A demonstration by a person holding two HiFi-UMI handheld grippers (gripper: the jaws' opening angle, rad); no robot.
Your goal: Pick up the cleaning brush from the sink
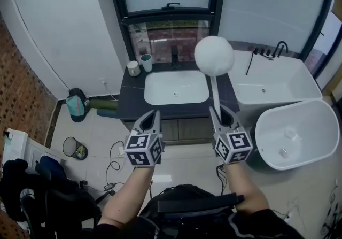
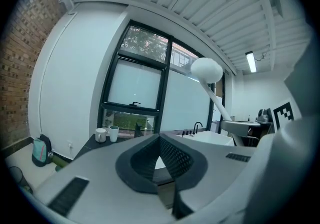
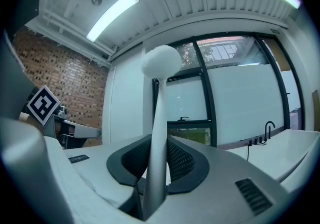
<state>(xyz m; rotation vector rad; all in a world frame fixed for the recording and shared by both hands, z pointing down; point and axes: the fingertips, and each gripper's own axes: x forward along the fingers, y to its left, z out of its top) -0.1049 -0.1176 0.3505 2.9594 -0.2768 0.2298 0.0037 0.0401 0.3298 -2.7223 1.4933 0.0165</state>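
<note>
Fingers (image 3: 184, 160) of the right gripper (image 3: 159, 164) are clamped on the handle of the white round-headed plastic cleaning brush (image 1: 214, 55), held clear above the white rectangular sink (image 1: 160, 91); left gripper (image 2: 160, 154) closed, empty. Pick-up appears complete; next: maintain grip

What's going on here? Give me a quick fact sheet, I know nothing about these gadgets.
Place: bathroom, white sink set in a dark counter
Right tongs: shut on the brush handle
Brush: held up clear of the sink, round white head on top
Left tongs: shut, empty
Cups: two, on the counter left of the sink
</note>
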